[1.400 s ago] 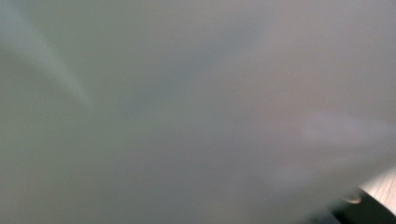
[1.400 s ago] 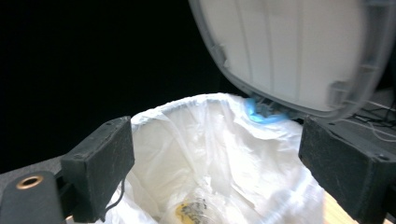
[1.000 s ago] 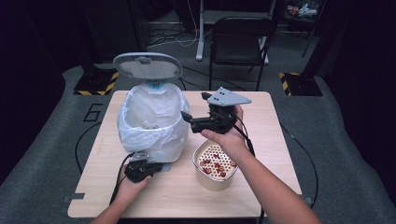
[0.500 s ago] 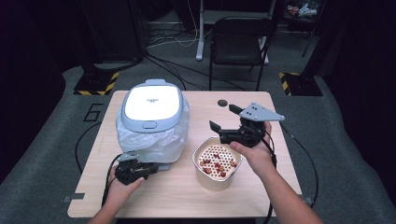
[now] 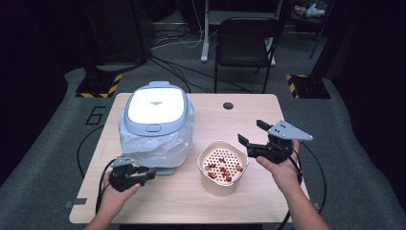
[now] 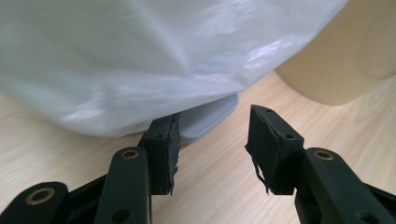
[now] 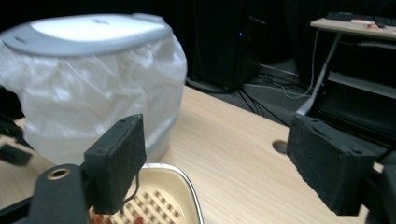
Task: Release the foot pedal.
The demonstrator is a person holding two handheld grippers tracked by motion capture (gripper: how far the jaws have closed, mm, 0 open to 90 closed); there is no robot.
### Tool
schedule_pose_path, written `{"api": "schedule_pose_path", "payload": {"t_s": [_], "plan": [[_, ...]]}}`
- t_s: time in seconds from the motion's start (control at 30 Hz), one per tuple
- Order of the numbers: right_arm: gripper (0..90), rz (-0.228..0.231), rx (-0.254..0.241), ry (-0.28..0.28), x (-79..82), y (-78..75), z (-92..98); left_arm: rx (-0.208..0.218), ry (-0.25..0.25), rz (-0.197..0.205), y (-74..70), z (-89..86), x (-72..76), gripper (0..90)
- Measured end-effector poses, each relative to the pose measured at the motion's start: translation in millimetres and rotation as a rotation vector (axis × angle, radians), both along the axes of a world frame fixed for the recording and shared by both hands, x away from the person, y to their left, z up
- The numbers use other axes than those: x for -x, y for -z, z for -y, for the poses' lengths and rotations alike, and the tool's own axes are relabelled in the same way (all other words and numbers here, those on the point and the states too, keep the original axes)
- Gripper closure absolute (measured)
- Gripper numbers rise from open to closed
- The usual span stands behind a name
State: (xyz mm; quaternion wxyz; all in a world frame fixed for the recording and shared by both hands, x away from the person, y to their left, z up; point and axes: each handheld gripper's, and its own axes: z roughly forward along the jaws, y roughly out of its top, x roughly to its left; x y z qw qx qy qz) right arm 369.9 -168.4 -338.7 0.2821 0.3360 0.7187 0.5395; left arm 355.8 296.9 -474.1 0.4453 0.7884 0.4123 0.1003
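A round cream-coloured basket with a perforated base [image 5: 222,166] stands on the light wooden table [image 5: 249,115] and holds a few small red pieces [image 5: 221,171]. Left of it stands a white, grey-lidded bin lined with a clear plastic bag [image 5: 155,125], its lid shut. The left gripper [image 5: 139,175] sits just before the bin's foot, its jaws apart and just been opening, nothing between them. The right gripper [image 5: 251,132] hovers just right of the basket, its jaws spread though just been narrowing, also empty.
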Motion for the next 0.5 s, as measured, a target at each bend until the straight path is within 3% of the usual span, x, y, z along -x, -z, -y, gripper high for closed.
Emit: {"api": "schedule_pose_path", "payload": {"t_s": [0.2, 0.37, 0.5], "plan": [[22.2, -0.015, 0.027, 0.065, 6.9, 24.6, 21.4, 0.019, -0.055, -0.024, 5.1, -18.6, 2.9, 54.1], [22.3, -0.049, 0.013, 0.126, 9.1, 44.5, 38.0, 0.028, -0.082, -0.004, 8.3, -25.7, 3.5, 53.8], [22.7, -0.075, -0.003, 0.172, 8.2, 59.8, 50.8, 0.076, -0.132, 0.013, 13.6, -32.4, 1.0, 52.8]]}}
